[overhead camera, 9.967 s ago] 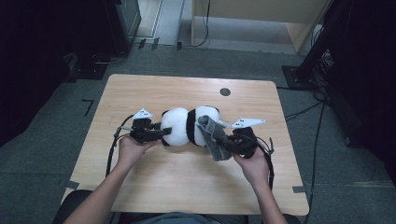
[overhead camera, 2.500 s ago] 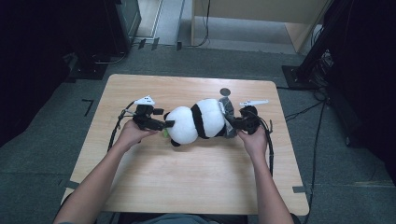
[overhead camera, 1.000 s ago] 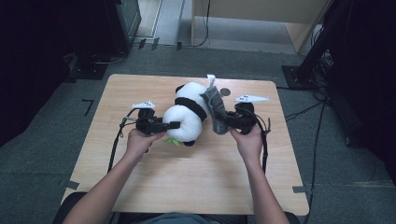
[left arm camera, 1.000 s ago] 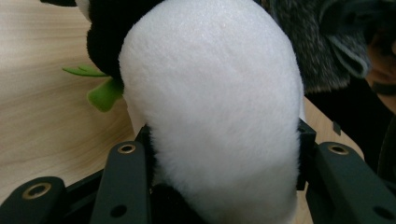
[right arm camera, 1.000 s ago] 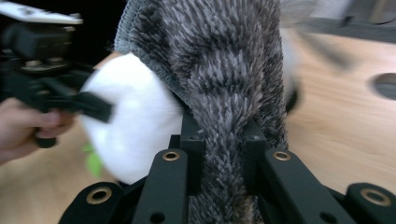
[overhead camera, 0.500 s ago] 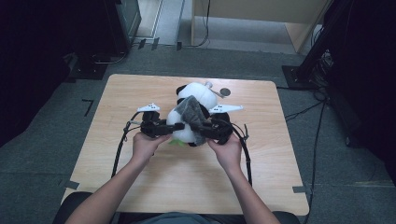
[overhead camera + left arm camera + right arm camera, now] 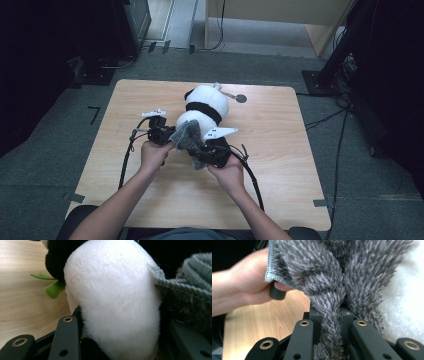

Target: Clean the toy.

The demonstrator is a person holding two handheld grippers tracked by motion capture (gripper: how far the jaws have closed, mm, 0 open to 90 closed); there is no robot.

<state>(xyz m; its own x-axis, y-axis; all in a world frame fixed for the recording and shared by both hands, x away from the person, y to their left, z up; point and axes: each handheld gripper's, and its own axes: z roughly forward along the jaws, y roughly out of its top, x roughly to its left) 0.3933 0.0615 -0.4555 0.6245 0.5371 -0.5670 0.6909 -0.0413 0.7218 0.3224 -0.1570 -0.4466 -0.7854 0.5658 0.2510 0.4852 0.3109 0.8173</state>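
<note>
Seen from above: a pale wooden worktop (image 7: 280,170) on grey carpet, with a small dark round mark (image 7: 241,98) near its far edge. Lying across the middle of the worktop, a plush panda (image 7: 205,107), white with a black band, its far end pointing toward that mark and its near end toward the person's hands. Draped over the panda's near end, a shaggy grey cloth (image 7: 186,139), bunched between the two tools.

At the panda's left, the left tool (image 7: 167,137), clenched on the near end of the toy; in the left gripper view, white plush (image 7: 112,302) bulging between the black jaws, with the grey cloth (image 7: 185,290) pressed against it on one side and a small green felt piece (image 7: 53,288) jutting from a black patch above the wood.

Just beside it, the right tool (image 7: 197,156), jaws pinched tight on a fold of the cloth; in the right gripper view, long grey pile (image 7: 332,290) squeezed into the narrow gap between the jaws, white plush (image 7: 407,302) behind it, and the person's other hand (image 7: 244,290) gripping a black handle under the cloth's stitched edge.

Trailing from both tools toward the near edge of the worktop, black cables (image 7: 252,177).
</note>
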